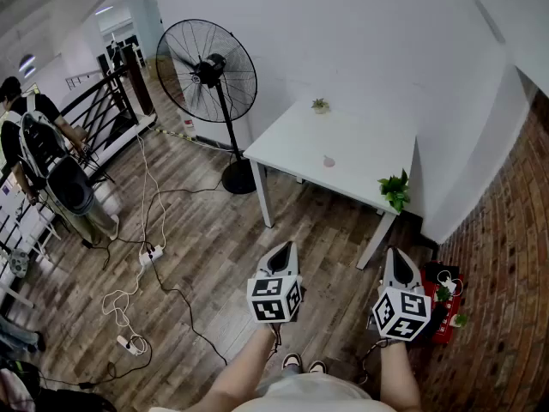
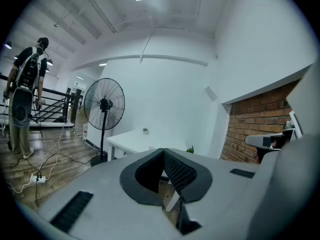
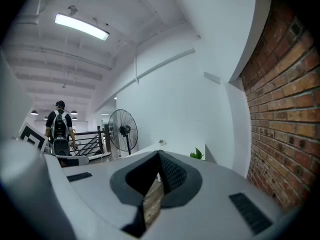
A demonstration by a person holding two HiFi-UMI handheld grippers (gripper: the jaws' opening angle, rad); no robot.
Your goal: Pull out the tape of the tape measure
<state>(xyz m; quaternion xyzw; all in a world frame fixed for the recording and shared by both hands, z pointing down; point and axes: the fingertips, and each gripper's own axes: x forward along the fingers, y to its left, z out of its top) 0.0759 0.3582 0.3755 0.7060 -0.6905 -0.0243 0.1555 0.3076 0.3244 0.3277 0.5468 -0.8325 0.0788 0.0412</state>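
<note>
A white table (image 1: 360, 140) stands ahead against the white wall. On it lies a small pink object (image 1: 329, 160), too small to identify; no tape measure can be made out. My left gripper (image 1: 286, 246) and right gripper (image 1: 393, 252) are held side by side over the wooden floor, well short of the table. Both are shut with nothing between the jaws: the tips meet in the left gripper view (image 2: 163, 152) and in the right gripper view (image 3: 159, 154). The table (image 2: 131, 140) shows beyond the left jaws.
A tall pedestal fan (image 1: 211, 72) stands left of the table. Cables and a power strip (image 1: 151, 254) lie on the floor at left. A person with a backpack (image 1: 36, 136) stands by a railing. Potted plants (image 1: 395, 190) sit on the table. A red box (image 1: 446, 305) rests near the brick wall.
</note>
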